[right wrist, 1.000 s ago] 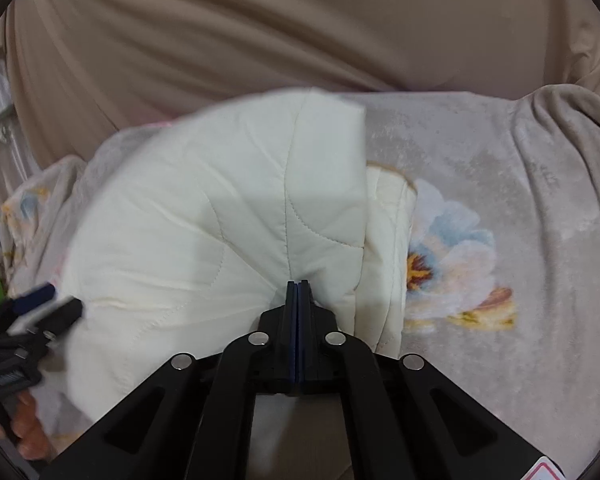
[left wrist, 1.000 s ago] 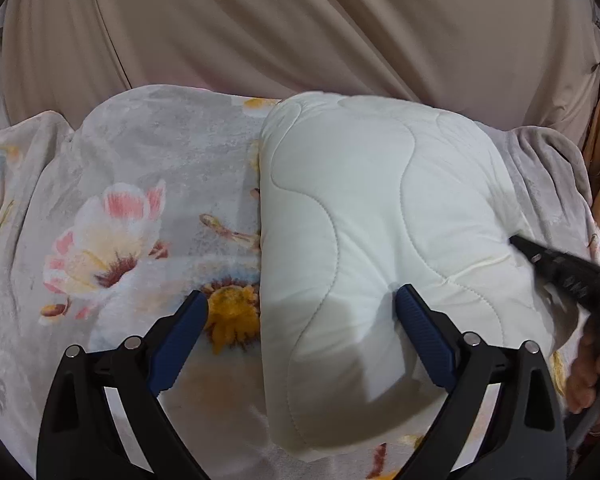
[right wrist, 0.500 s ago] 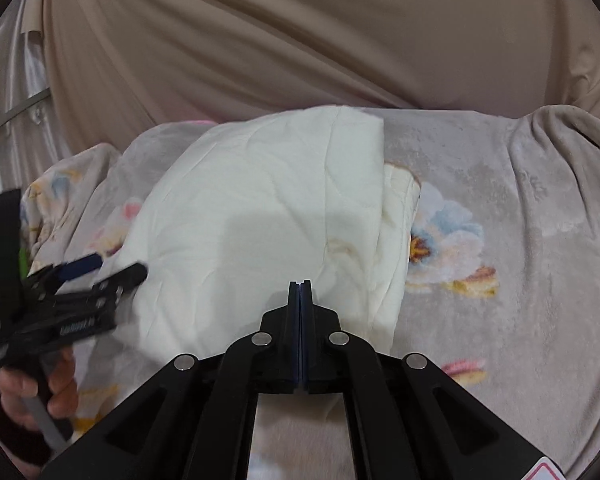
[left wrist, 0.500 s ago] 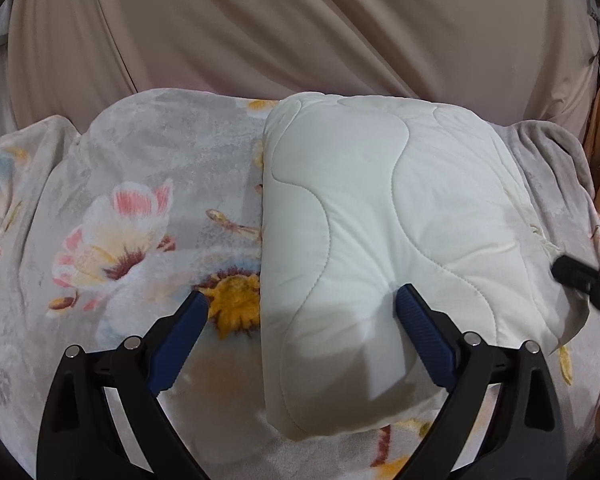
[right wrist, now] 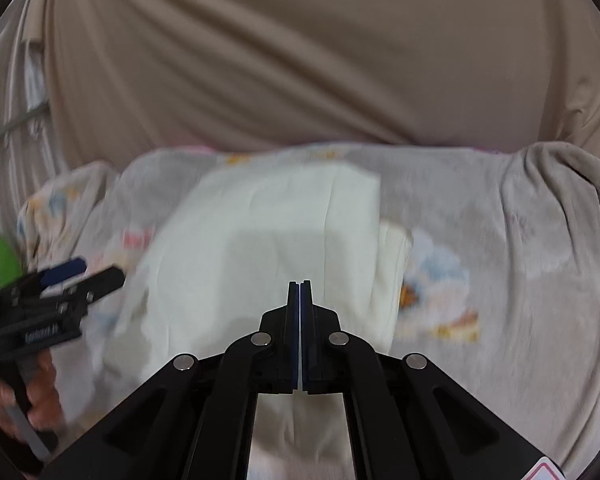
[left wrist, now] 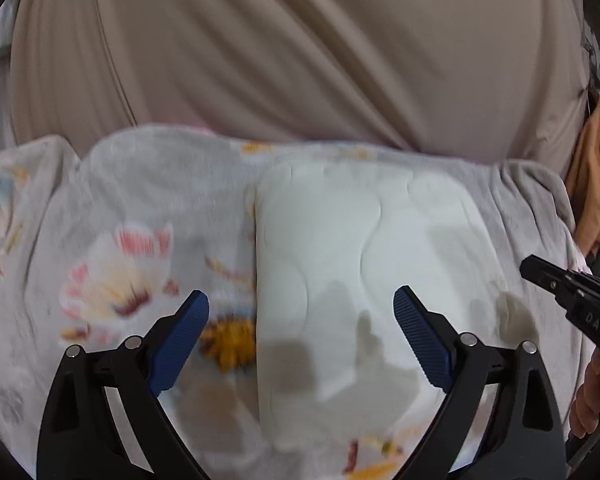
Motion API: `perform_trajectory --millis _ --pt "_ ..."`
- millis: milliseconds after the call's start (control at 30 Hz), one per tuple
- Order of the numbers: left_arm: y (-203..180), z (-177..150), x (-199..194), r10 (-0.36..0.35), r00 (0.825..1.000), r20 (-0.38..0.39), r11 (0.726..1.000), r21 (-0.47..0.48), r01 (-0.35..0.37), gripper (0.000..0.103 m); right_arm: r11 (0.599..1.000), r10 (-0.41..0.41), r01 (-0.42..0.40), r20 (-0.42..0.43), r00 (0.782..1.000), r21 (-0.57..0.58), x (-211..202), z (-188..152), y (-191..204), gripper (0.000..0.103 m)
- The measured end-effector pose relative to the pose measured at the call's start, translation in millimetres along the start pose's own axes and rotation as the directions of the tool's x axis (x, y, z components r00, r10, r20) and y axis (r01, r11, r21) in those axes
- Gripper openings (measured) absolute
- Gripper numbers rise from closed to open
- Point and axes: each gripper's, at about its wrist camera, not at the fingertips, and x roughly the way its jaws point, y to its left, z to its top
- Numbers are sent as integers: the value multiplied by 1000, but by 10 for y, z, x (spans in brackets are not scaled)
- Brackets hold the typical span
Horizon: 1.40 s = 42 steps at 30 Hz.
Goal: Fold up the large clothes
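- Garment [left wrist: 360,280], cream and quilted, lies folded at frame centre on the floral blanket [left wrist: 112,248].
- My left gripper [left wrist: 302,312] gapes wide, empty.
- My right gripper [right wrist: 300,292] is pinched closed, empty.

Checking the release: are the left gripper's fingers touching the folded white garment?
Apart. In the left wrist view the left gripper is wide open above the folded white garment, casting separate shadows on it.

Home bedroom, by the look. Bed spread with a grey floral blanket [left wrist: 140,208]; beige curtain [left wrist: 300,48] hanging behind; orange garment [left wrist: 596,184] hung at the right edge; window bars [right wrist: 12,128] left.
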Motion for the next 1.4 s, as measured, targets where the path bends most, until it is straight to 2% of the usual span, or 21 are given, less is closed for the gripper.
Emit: perform_trajectory --millis 67,133,200,267,333,400,433,500,567,667,733,800,900,1000,1200,1300,1400 --pt "-38 157 138 10 1000 1 1000 0 -10 92 997 20 -19 -12 1000 71 213 210 -93 0" --pt "-63 203 401 17 999 -32 1000 -4 -17 92 994 -9 15 -54 999 107 537 277 -159 0" --pt "-89 128 732 20 995 -94 1000 4 -20 94 992 -59 74 -138 989 106 997 156 -254 0" --pt "-38 20 919 -48 994 -102 998 -53 43 97 991 -52 70 -153 987 111 1226 5 -351 0" --pt "24 -5 936 -54 991 -123 995 -88 43 97 985 -5 30 -151 989 168 1142 -22 -435 0" --pt "64 -23 798 -43 992 -117 996 -84 33 96 983 27 -4 -123 992 184 866 -28 -435 5" --pt "75 -50 683 -43 993 -111 997 -74 34 95 987 42 -25 -101 994 161 708 -54 -407 8" --pt "88 -149 423 -51 994 -97 998 -38 47 95 997 27 -23 -70 997 67 302 -196 -294 8" --pt "94 -294 210 -41 995 -88 999 -2 41 95 1000 12 -13 -81 997 -9 100 -394 -203 8" --pt "41 -548 189 -34 990 -138 999 32 39 96 993 -67 53 -128 990 -103 203 -709 -152 8" --pt "1 -669 282 -24 987 -159 999 36 30 97 993 -84 71 -140 987 -97 360 -785 -172 8" --pt "-12 -700 256 14 990 -144 999 40 -8 96 992 -105 95 -127 986 -79 306 -755 -144 8" --pt "1 -725 16 21 993 -120 999 38 -17 95 996 -68 65 -63 996 -56 -144 -749 -71 14" --pt "-66 -906 -249 27 996 -87 998 63 -22 96 999 -5 3 -63 998 -37 -464 -993 -32 19" --pt "-321 -1477 -328 49 990 -134 994 105 -35 98 998 -37 31 -160 986 -45 -436 -1676 29 28" --pt "-446 -1683 -320 95 986 -136 989 129 -77 97 998 -67 65 -193 979 -18 -400 -1868 21 35" --pt "-524 -1722 -346 126 983 -131 983 147 -106 98 997 -80 80 -206 975 -9 -371 -1958 9 41"
